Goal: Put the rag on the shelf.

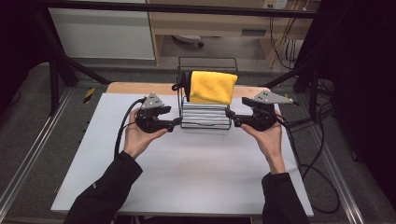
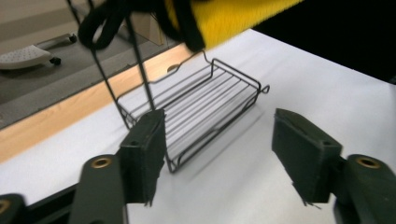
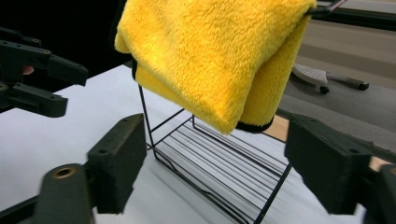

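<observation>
A white table [image 1: 187, 177] carries a black wire rack [image 1: 205, 122] at its far middle, a yellow towel [image 1: 212, 87] draped over its top bar. The left gripper [image 1: 176, 122] and right gripper [image 1: 229, 115] flank the rack, jaws spread, seemingly not touching it.

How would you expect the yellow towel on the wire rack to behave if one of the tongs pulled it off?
The yellow towel is plush and draped double, so it would probably sag limply. The wire rack looks thin and light; it may slide or tip.
</observation>
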{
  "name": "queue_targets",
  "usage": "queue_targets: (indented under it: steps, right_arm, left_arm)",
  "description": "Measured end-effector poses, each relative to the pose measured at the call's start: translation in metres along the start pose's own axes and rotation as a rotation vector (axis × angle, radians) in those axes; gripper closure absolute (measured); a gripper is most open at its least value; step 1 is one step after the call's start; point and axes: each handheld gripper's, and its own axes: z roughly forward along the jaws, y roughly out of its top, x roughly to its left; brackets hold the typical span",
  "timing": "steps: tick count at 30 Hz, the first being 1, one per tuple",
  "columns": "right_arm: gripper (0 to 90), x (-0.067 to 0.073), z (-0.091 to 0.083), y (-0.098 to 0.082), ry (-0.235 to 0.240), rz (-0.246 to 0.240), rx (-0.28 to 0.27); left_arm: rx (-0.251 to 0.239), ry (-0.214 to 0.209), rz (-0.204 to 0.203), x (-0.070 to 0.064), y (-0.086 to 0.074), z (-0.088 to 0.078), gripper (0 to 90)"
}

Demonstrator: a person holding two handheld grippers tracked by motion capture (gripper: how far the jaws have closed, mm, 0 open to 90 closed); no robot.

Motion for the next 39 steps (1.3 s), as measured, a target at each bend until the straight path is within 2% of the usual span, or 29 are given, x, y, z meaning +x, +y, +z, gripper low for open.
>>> queue_targets:
  steps: [6, 11, 16, 21, 29, 32, 39]
  right_arm:
    - [11.0, 0.001, -0.006, -0.014, 0.013, 0.020, 0.032]
    - [7.0, 0.002, -0.012, -0.027, 0.023, 0.031, 0.055]
    - [5.9, 0.003, -0.015, -0.045, 0.035, 0.045, 0.071]
    - [3.9, 0.003, -0.015, -0.071, 0.038, 0.081, 0.098]
    - [1.2, 0.004, -0.012, -0.108, 0.064, 0.107, 0.148]
    - [0.8, 0.003, -0.012, -0.120, 0.082, 0.120, 0.162]
    - [0.7, 0.001, -0.016, -0.146, 0.091, 0.145, 0.194]
  left_arm:
    - [0.024, 0.016, -0.020, 0.010, -0.031, -0.016, 22.4]
    - [0.038, 0.027, -0.042, 0.016, -0.052, -0.031, 15.3]
    - [0.043, 0.032, -0.051, 0.019, -0.070, -0.044, 13.4]
    - [0.050, 0.041, -0.073, 0.022, -0.092, -0.053, 11.8]
    - [0.116, 0.070, -0.078, 0.022, -0.130, -0.057, 10.2]
    - [0.119, 0.070, -0.085, 0.022, -0.141, -0.059, 9.9]
    - [0.135, 0.062, -0.095, 0.024, -0.161, -0.063, 9.8]
